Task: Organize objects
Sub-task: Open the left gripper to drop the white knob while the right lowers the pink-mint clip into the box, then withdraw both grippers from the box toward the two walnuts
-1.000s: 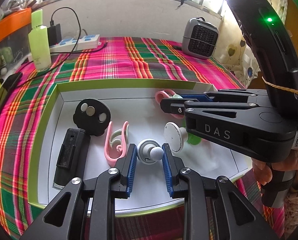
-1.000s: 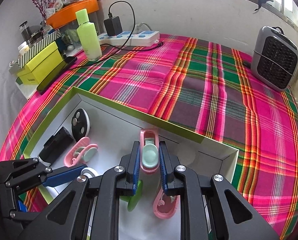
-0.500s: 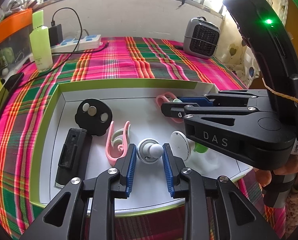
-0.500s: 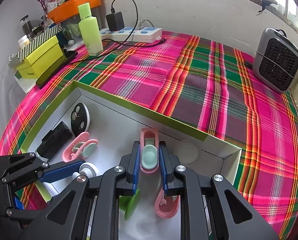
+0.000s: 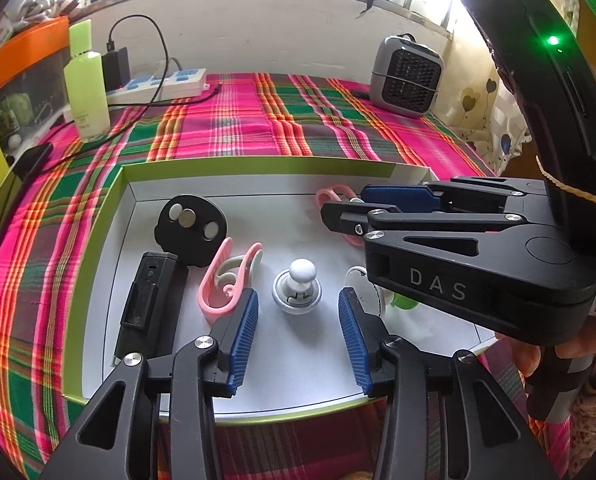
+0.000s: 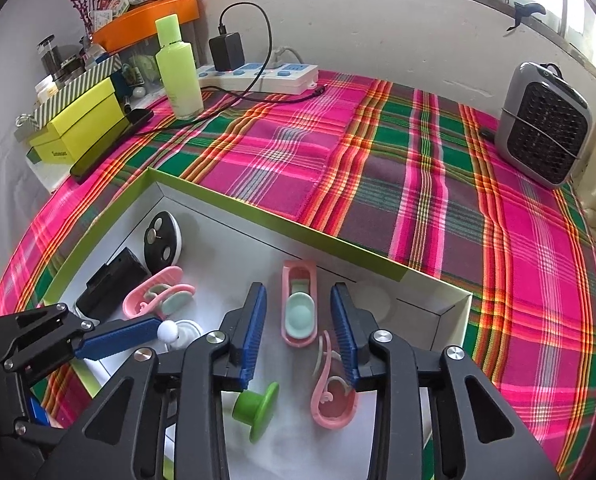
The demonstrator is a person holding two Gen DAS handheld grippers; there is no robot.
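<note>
**Both grippers let go inside the tray**

A second ago each gripper was pinched on a piece; now both sets of jaws are opening and nothing is pressed. The left gripper (image 5: 298,320) stands with its pads either side of the white ball-topped knob (image 5: 298,285), which sits upright on the tray (image 5: 110,216) floor, free of both pads. The right gripper (image 6: 299,328) straddles the pink clip with the mint pad (image 6: 298,309), which lies flat between the parted fingers, touching neither.

Risks, nearest first. The left gripper's left pad sits just beside a pink hook clip (image 5: 226,276), so a careless withdrawal could drag it. The knob stands on a small base and could tip if a pad brushes its ball. On the right, another pink hook clip (image 6: 331,392) lies just beside the right finger, and the green knob (image 6: 258,404) (already on its side) lies under the near part of the fingers; either could be swept along. The two grippers are close together, so they could knock each other.

Count in the tray, near to far:
- three pink clips
- two knobs in clear view, one white and one green, plus a white disc partly hidden by the right gripper
- one black bar (image 5: 148,304)
- one black round disc (image 5: 192,228)
</note>
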